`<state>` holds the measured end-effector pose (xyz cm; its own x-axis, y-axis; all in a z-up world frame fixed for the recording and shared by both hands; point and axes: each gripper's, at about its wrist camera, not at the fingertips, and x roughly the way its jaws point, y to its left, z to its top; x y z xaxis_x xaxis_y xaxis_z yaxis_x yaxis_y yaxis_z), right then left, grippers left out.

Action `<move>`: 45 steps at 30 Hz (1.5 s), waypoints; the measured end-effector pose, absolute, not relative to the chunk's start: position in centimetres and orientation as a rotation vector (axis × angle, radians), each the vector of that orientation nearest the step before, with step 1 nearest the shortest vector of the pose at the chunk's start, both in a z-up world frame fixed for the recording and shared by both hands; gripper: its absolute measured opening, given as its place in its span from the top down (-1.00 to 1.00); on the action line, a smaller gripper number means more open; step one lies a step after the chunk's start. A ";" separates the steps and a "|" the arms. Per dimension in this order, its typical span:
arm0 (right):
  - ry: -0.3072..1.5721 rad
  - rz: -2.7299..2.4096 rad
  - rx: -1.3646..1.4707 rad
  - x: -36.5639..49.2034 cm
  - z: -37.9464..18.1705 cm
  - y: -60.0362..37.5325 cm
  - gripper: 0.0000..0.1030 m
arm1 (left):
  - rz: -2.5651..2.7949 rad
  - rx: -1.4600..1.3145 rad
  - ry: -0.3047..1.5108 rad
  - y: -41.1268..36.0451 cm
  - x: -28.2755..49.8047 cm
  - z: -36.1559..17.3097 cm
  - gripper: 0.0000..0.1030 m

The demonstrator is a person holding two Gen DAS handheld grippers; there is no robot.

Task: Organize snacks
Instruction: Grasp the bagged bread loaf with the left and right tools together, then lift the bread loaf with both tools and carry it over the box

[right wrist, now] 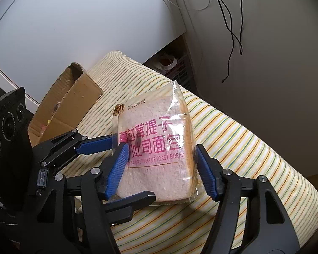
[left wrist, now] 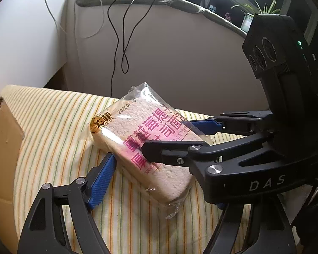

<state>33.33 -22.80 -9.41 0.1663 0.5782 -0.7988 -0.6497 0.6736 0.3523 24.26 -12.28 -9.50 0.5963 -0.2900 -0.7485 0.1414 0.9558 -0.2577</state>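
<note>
A clear packet of sliced toast bread (left wrist: pixel 137 131) with pink lettering sits tilted on the striped cloth (left wrist: pixel 53 116). My left gripper (left wrist: pixel 159 169) straddles it. One blue pad (left wrist: pixel 103 175) rests against the packet's long edge, and the other finger is hidden under the right gripper (left wrist: pixel 167 135), which reaches in from the right. In the right wrist view the bread packet (right wrist: pixel 156 148) stands between my right gripper's (right wrist: pixel 161 154) two blue pads (right wrist: pixel 118 169), both against its sides. The left gripper (right wrist: pixel 134 168) comes in from the left, one finger along the packet's bottom edge.
An open cardboard box (right wrist: pixel 74 105) sits at the left end of the cloth (right wrist: pixel 243 148), with its flap (left wrist: pixel 4 137) seen close by. Black cables (right wrist: pixel 233 31) hang down the beige wall behind. A plastic basket (right wrist: pixel 180 72) stands beyond the far edge, and a potted plant (left wrist: pixel 254 10) on a ledge.
</note>
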 end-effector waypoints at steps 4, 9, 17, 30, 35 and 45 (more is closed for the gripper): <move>1.091 0.870 -0.079 32.6 -9.1 -22.9 -0.22 | -0.246 -0.150 0.884 -12.5 24.0 -9.1 -0.41; 1.069 0.862 -0.099 31.1 -8.1 -22.5 -0.16 | -0.243 -0.123 0.860 -12.4 23.1 -8.4 -0.41; 1.015 0.849 -0.120 28.3 -5.1 -21.8 -0.12 | -0.237 -0.108 0.797 -11.6 20.0 -5.9 -0.41; 0.893 0.869 -0.177 21.7 1.2 -18.2 -0.11 | -0.201 -0.080 0.662 -8.7 13.9 -0.8 -0.41; 0.869 0.885 -0.198 19.8 2.2 -15.6 -0.11 | -0.168 -0.062 0.628 -6.9 11.6 0.1 -0.41; 0.854 0.952 -0.217 17.6 2.9 -9.7 -0.11 | -0.096 -0.079 0.592 -1.9 9.0 0.9 -0.41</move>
<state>17.65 -9.66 2.91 0.2901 0.6262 -0.7236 -0.7871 0.5862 0.1917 9.02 -1.92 0.86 0.8254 -0.1128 -0.5531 0.0677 0.9925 -0.1014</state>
